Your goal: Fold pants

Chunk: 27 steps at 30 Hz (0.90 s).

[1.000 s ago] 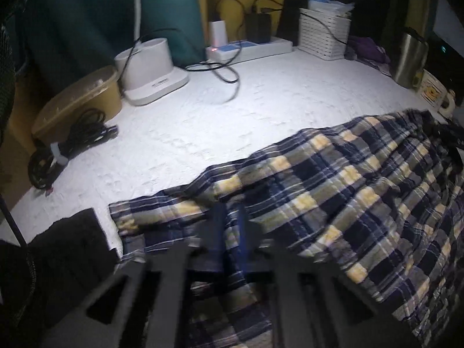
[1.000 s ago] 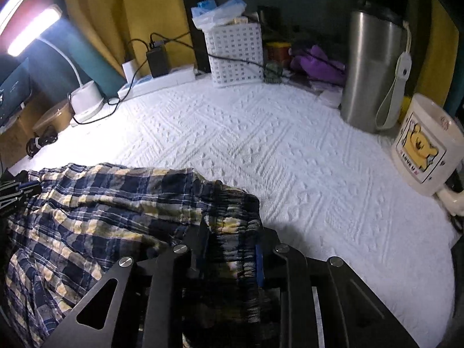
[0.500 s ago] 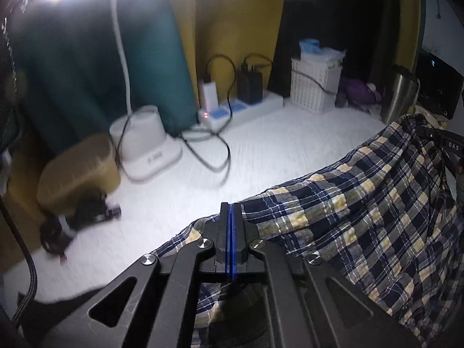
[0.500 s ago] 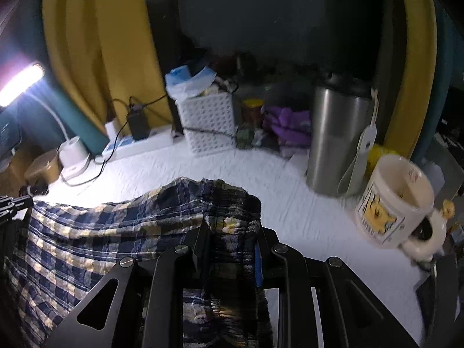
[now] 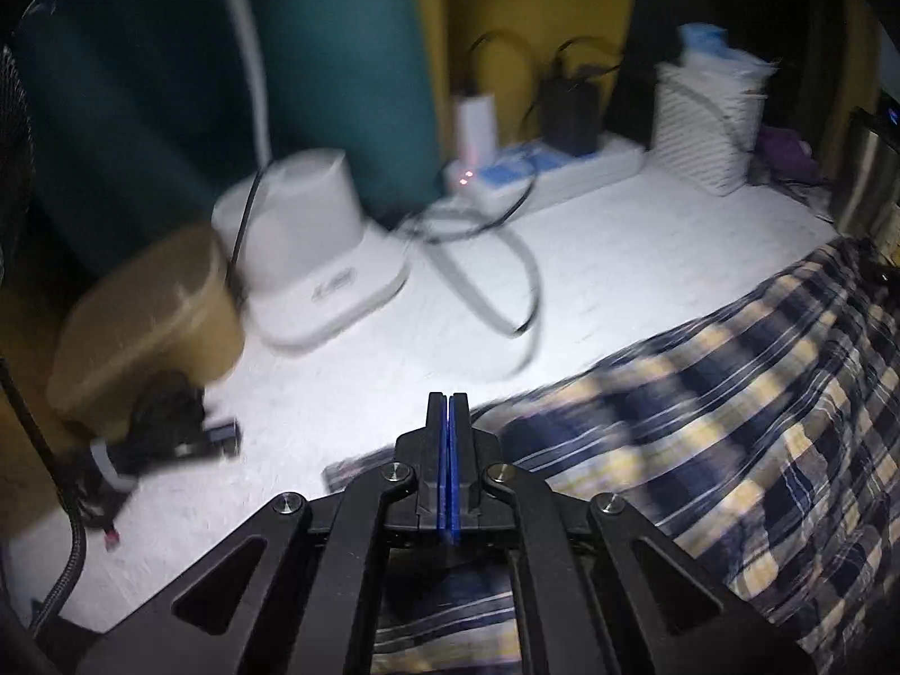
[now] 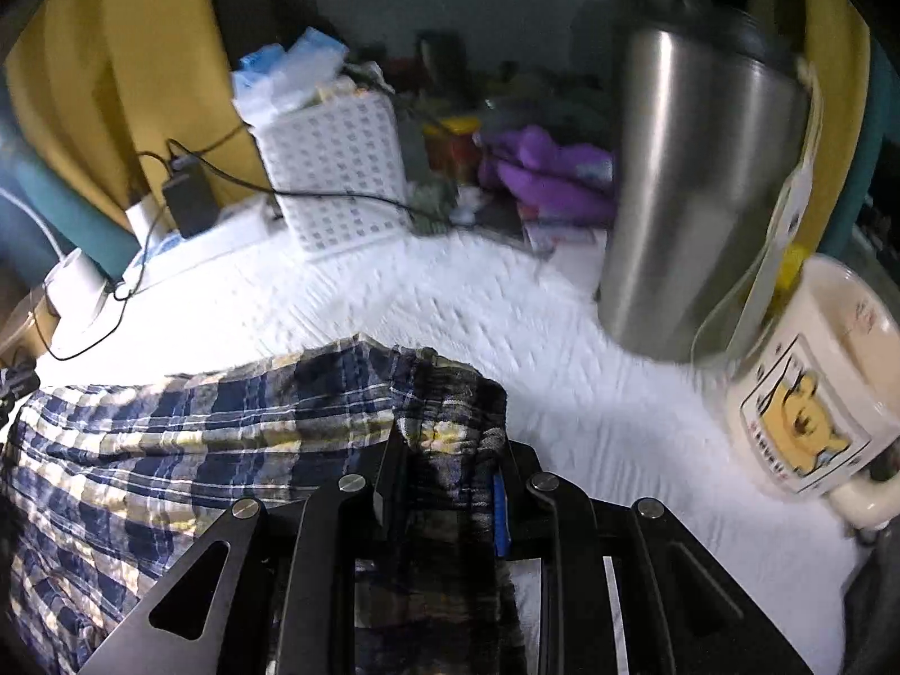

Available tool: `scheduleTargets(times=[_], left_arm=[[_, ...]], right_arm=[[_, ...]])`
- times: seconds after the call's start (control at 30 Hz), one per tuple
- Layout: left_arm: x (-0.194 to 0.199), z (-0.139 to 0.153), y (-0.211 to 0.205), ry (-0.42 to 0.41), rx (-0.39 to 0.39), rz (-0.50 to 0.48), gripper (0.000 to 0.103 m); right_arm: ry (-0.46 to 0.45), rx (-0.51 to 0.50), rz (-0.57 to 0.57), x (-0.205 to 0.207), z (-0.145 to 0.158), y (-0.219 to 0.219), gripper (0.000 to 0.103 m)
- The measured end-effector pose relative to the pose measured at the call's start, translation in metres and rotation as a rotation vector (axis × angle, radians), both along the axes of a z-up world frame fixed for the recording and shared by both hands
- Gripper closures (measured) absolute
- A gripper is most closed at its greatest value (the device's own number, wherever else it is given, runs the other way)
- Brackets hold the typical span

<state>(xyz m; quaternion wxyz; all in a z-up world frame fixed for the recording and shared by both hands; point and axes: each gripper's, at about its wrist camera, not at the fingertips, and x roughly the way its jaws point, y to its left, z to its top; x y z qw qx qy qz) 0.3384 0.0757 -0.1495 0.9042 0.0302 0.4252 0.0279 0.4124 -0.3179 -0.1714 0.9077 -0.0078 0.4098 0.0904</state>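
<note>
The fingers (image 5: 457, 439) of the left gripper (image 5: 448, 422) are pressing flat together, blue pads meeting with no gap showing, and plaid cloth is hanging beneath them; whether a thin edge of it is pinched between the pads cannot be told. The fingers (image 6: 388, 472) of the right gripper (image 6: 444, 467) are standing slightly apart and clamping a bunched, gathered edge of the pants (image 6: 185, 450), which is filling the gap between them.

The white textured cover (image 6: 506, 326) is spreading over the whole surface. The pants, navy, white and yellow plaid, are stretching across its near part between the two grippers, their cloth looking raised and taut in the left wrist view (image 5: 731, 422) and draping down toward the camera.

Behind them, yellow and teal curtains (image 5: 337, 56) are hanging at the back. A steel tumbler (image 6: 697, 191) is standing upright at the right, with a cream mug (image 6: 810, 394) bearing a yellow bear picture just beside it. A white lattice basket (image 6: 337, 180) is sitting further back, near a purple cloth (image 6: 551, 180). At the left, a white lamp base (image 5: 315, 247) is sitting beside a tan lidded container (image 5: 146, 326). A white power strip (image 5: 551, 163) is lying along the back edge with plugs in it, and a black cable (image 5: 506, 281) is looping from it over the cover. A coiled black cord (image 5: 163, 433) is lying near the container.
</note>
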Motion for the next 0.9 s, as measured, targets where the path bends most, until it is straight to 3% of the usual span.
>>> scheduleTargets(times=[0.1, 0.2, 0.23, 0.27, 0.33, 0.43, 0.5, 0.53, 0.57, 0.63, 0.9], left_arm=[[0.001, -0.006, 0.013, 0.028, -0.021, 0.027, 0.103], [0.000, -0.008, 0.018, 0.053, -0.045, 0.021, 0.101], [0.002, -0.011, 0.018, 0.081, -0.069, -0.001, 0.087], [0.003, -0.013, 0.017, 0.099, -0.104, -0.024, 0.062], [-0.002, -0.013, 0.014, 0.089, -0.128, -0.048, 0.054], [-0.008, -0.012, 0.007, 0.080, -0.142, -0.078, 0.054], [-0.012, -0.013, 0.002, 0.071, -0.142, -0.109, 0.061], [-0.013, -0.014, -0.001, 0.069, -0.115, -0.115, 0.079], [-0.014, -0.014, -0.002, 0.059, -0.081, -0.109, 0.090], [-0.012, -0.013, 0.002, 0.062, -0.083, -0.097, 0.100], [-0.008, -0.012, 0.003, 0.062, -0.022, -0.053, 0.100]], right_arm=[[0.026, -0.003, -0.015, 0.004, -0.004, -0.002, 0.080], [0.038, -0.017, -0.039, 0.006, -0.007, -0.002, 0.066], [0.034, -0.022, -0.047, 0.007, -0.007, -0.001, 0.059], [0.028, -0.027, -0.054, 0.006, -0.006, -0.003, 0.049], [0.011, -0.029, -0.066, 0.001, -0.002, -0.007, 0.035], [0.000, -0.029, -0.067, -0.005, 0.002, -0.012, 0.035], [0.000, -0.028, -0.064, -0.007, 0.003, -0.013, 0.035], [0.001, -0.028, -0.061, -0.008, 0.002, -0.013, 0.035], [0.001, -0.029, -0.056, -0.009, 0.002, -0.013, 0.035], [0.000, -0.032, -0.045, -0.011, 0.002, -0.013, 0.035], [0.002, -0.044, -0.034, -0.012, -0.001, -0.009, 0.035]])
